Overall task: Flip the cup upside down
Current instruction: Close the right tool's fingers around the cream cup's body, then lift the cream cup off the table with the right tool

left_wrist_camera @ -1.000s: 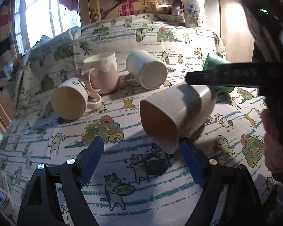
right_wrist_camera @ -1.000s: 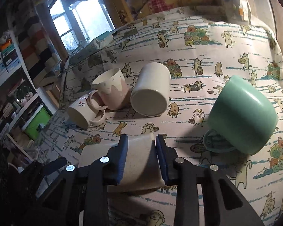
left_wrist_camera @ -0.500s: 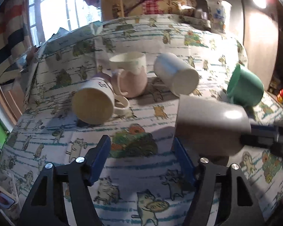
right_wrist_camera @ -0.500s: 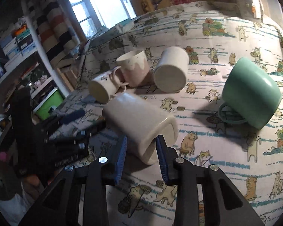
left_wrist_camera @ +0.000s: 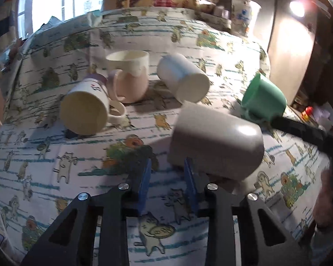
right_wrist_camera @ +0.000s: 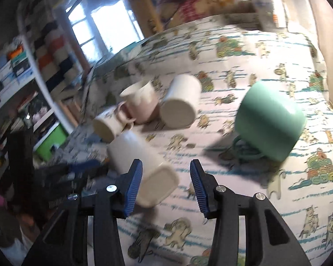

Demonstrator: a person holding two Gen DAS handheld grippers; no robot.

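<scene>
Since half a second ago the right claw [right_wrist_camera: 166,184] has let go of the beige cup [left_wrist_camera: 215,143] and spread its blue pads wide, while the left claw [left_wrist_camera: 167,182] has narrowed, its pads now close together with a gap between them; the cup has tipped further over. In the left wrist view the cup sits tilted on the cat-print cloth [left_wrist_camera: 55,166], base up and to the right, mouth edge down just ahead of the left claw's right pad; whether that pad touches the rim I cannot tell. In the right wrist view the cup [right_wrist_camera: 142,168] lies just beside the right claw's left pad, nothing pinched.

The cup looks like glazed ceramic: stiff, fairly heavy, smooth and likely slippery, and it would chip if dropped onto the neighbouring mugs. Its wall is too wide for the left claw as it stands, so the better hold is probably across the body near the base, or on the rim with one pad inside. The soft cloth over the bench should cushion the setting down, but may let the rim rock

Behind it stand a pink mug [left_wrist_camera: 131,77], a white mug on its side [left_wrist_camera: 86,108], a white cup lying down [left_wrist_camera: 184,77] and a green mug [left_wrist_camera: 264,97]
</scene>
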